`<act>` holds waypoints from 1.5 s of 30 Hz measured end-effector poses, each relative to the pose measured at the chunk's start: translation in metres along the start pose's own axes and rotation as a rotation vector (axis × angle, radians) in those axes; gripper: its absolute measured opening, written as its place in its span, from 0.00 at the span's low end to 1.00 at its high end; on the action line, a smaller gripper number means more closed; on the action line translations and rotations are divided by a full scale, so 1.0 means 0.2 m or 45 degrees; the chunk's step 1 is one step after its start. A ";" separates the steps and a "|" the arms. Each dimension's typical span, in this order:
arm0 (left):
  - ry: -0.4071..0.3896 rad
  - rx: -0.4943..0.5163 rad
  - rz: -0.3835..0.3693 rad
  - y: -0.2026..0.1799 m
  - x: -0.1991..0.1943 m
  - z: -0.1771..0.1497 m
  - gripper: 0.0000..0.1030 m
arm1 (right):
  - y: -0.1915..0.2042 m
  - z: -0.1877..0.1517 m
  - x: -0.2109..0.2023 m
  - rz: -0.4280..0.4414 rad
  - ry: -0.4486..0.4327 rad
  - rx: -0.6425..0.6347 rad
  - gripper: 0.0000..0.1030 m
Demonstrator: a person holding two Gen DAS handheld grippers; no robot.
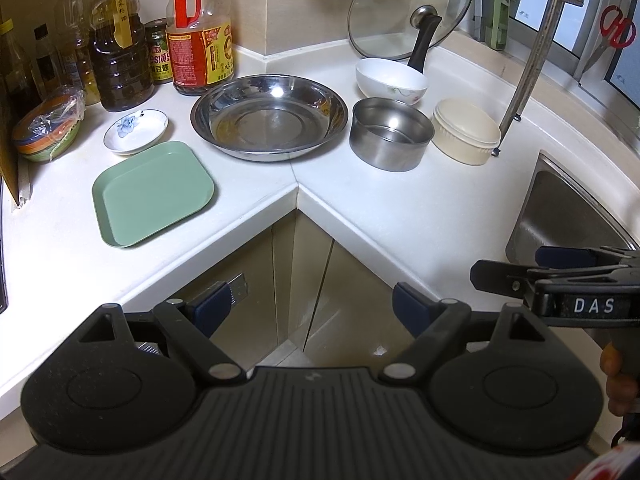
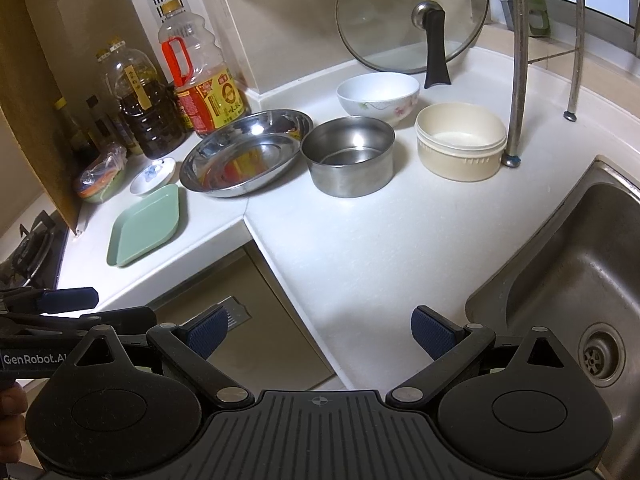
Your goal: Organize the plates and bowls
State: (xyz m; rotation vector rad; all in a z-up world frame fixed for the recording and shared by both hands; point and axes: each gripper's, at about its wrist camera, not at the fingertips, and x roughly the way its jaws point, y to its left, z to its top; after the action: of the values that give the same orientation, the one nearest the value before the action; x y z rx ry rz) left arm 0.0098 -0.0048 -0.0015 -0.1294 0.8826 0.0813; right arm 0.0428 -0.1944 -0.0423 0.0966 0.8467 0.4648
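Each claw is matte black plastic: two round ribbed discs, angled link arms with silver rivets, and dark blue textured pads (image 2: pixel 434 330). The right claw (image 1: pixel 576 264) carries white "DAS" lettering; the left claw (image 2: pixel 60 300) reads "GenRobot.AI".

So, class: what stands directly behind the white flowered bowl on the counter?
A glass lid leans against the wall behind the white flowered bowl, its black handle facing forward. The bowl covers nothing of the lid here.
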 end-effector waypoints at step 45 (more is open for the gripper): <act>-0.093 -0.350 0.403 0.42 0.05 0.07 0.71 | 0.21 0.23 0.38 0.420 -0.106 -0.195 0.64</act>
State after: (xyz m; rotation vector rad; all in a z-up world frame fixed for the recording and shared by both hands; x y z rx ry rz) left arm 0.0169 0.0807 -0.0074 -0.2409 0.8102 0.5008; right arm 0.1044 -0.1189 -0.0531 0.1143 0.7124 0.8279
